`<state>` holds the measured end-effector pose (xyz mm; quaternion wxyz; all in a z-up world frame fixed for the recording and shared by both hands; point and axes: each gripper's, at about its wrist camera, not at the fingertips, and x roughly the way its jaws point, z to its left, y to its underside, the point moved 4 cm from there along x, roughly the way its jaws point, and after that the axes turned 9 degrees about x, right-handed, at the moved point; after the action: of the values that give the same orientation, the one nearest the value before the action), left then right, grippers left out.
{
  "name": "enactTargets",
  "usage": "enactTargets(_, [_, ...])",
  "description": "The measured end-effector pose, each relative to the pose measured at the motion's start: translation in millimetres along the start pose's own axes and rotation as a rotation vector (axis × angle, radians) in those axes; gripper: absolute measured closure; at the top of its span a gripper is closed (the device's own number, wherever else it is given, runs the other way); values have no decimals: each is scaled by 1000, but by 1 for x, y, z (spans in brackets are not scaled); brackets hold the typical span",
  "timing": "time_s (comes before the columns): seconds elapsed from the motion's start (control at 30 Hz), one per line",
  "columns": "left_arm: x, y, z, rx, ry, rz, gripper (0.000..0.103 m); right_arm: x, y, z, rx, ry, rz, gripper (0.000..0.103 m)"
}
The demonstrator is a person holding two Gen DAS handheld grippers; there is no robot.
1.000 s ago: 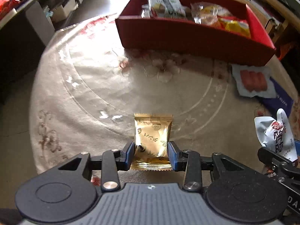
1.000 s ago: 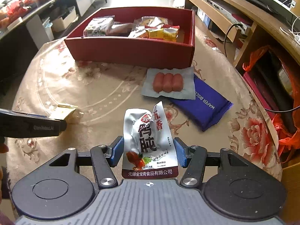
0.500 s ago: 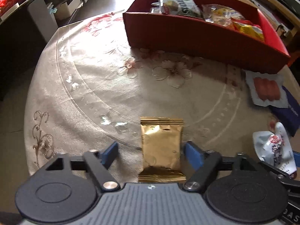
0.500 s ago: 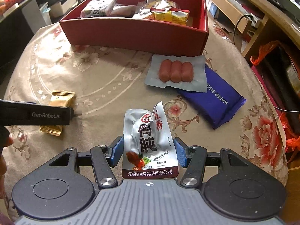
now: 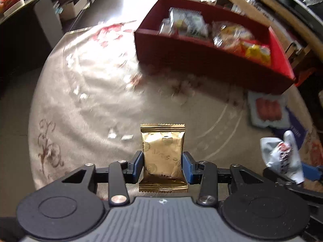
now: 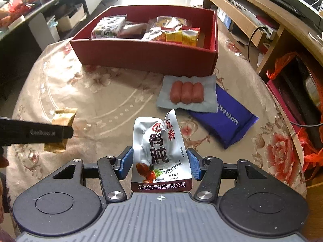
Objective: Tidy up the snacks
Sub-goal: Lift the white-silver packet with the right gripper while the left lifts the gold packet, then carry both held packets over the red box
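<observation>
- Tongs: two. The left tongs pinch one gold packet, blue pads tight on both its sides. The right tongs pinch one silver pouch with red and black print, pads against both its edges.
- Loose snacks on the surface: two. One clear pack of three sausages lies near the box's right corner; one blue wafer packet lies partly under that pack's right edge and runs toward the near right.
- Container: one red box, at the far side of the surface, open-topped. It holds several packets; an exact count cannot be made. A white and green pack sits at its left end, yellow and orange packs at centre right.
- Surroundings: a floral cloth covers the surface. A wooden shelf unit stands to the right, an orange bag beside it; a counter runs along the far left.
- Obstructions: in the right wrist view, the dark body of the left tongs crosses the gold packet at the left edge. The left wrist view is motion-blurred beyond the packet.
- Position: the gold packet stands upright between the pads, its crimped top pointing toward the box, which is well apart. The silver pouch is held near the sausages, well short of the box.
</observation>
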<state>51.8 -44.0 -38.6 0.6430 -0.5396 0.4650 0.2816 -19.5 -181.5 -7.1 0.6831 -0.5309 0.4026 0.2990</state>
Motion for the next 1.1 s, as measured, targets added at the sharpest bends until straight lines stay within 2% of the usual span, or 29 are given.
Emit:
enactTargets(0.23, [-7, -36, -13, 50, 52, -79, 64, 5, -23, -7, 53, 6, -34, 39])
enactTargets(0.4, [-9, -63, -12, 54, 58, -125, 64, 5, -50, -10, 85, -11, -74, 39])
enactTargets(0.7, [-4, -112, -9, 20, 80, -177, 64, 9, -99, -10, 115, -38, -131, 39])
enactTargets(0.87, [0, -136, -15, 35, 69, -204, 64, 16, -125, -10, 135, -44, -152, 39])
enactTargets(1.1, [16, -159, -23, 49, 64, -206, 64, 33, -150, -8, 136, -36, -157, 39])
